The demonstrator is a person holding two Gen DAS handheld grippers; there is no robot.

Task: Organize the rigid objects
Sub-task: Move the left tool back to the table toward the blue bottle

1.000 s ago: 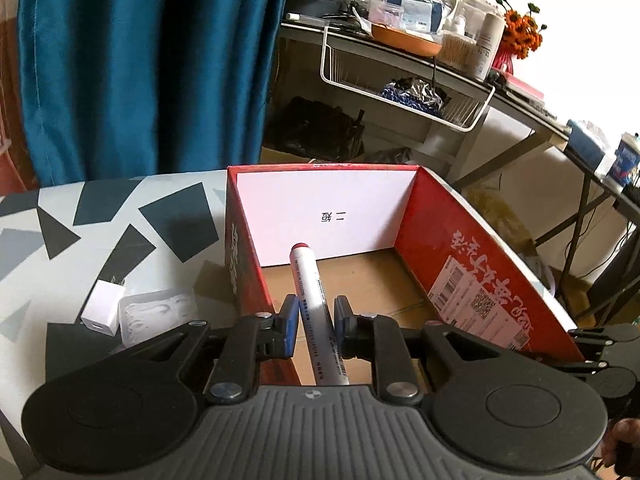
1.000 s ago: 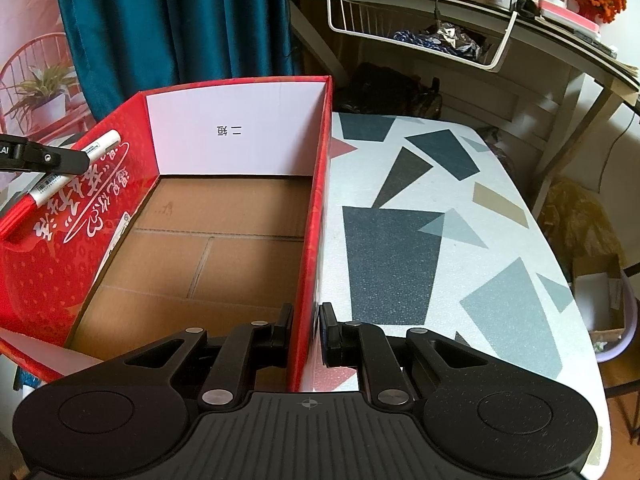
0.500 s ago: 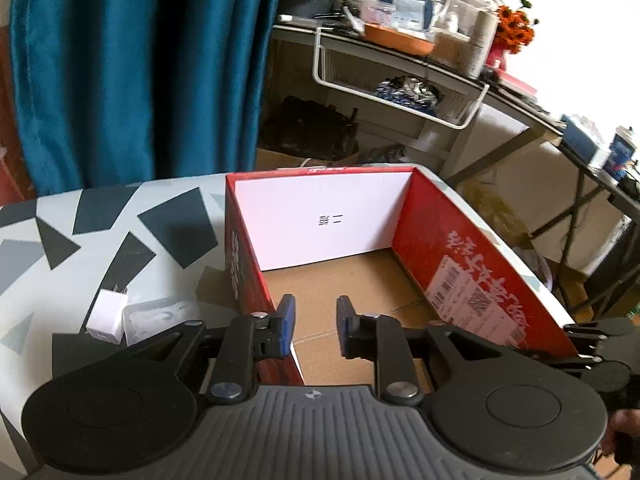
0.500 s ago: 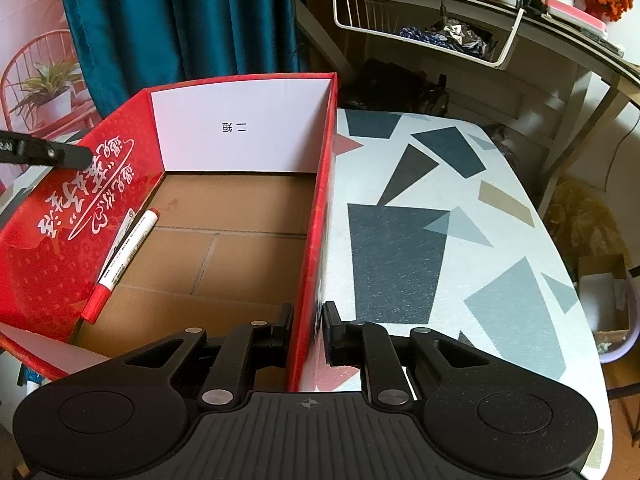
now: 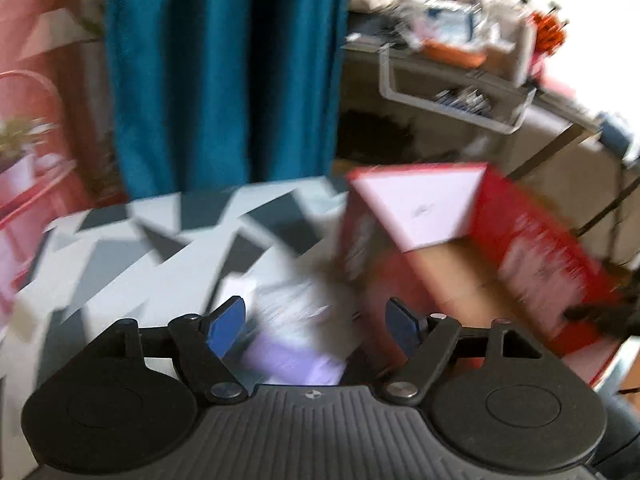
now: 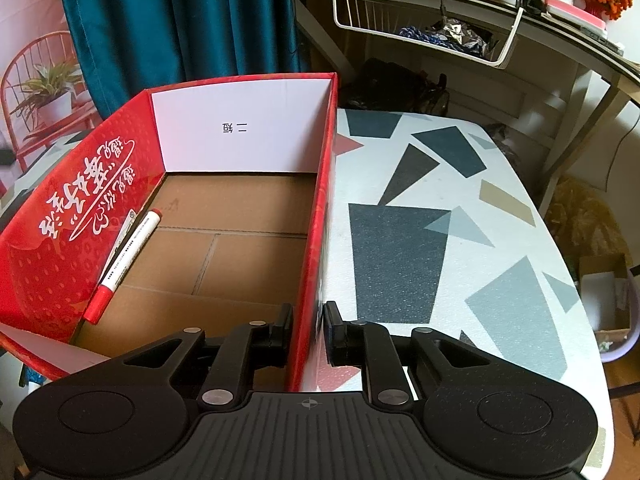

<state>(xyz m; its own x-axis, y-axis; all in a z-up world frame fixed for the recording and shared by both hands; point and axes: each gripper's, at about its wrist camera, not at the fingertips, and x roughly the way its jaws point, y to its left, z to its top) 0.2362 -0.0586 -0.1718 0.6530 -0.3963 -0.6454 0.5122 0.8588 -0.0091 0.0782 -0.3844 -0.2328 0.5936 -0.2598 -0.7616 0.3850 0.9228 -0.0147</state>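
Now the left hand-held gripper (image 5: pixel 314 316) has just been opening, empty; the right hand-held gripper (image 6: pixel 307 334) clamps the box wall (image 6: pixel 316 240).

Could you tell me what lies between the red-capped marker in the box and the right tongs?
Only bare cardboard floor of the box: the right wrist view shows nothing between the marker and the right tongs, shut on the box's wall.
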